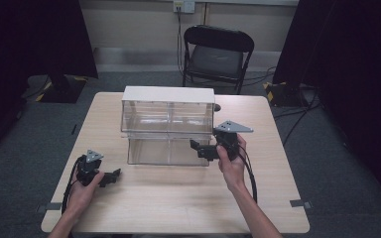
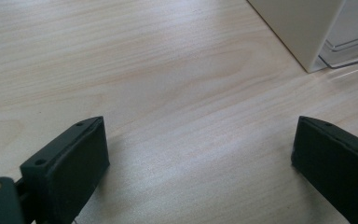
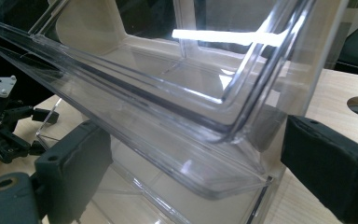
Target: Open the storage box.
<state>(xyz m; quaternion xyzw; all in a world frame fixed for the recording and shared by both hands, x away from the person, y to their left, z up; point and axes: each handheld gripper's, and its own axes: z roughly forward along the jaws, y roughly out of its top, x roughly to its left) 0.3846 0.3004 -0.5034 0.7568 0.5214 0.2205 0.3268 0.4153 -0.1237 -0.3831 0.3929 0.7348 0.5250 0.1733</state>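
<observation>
Drawer box [image 1: 167,126]: clear hard plastic, white top, rectangular.
Right gripper [image 3: 193,172]: my black jaws wide around its corner.
Left gripper [image 2: 200,158]: jaws wide over smooth wooden table [image 2: 135,70].

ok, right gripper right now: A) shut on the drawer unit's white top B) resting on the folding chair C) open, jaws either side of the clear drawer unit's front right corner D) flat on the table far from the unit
C: the right gripper is open, its jaws either side of the clear drawer unit at its front right corner.
</observation>
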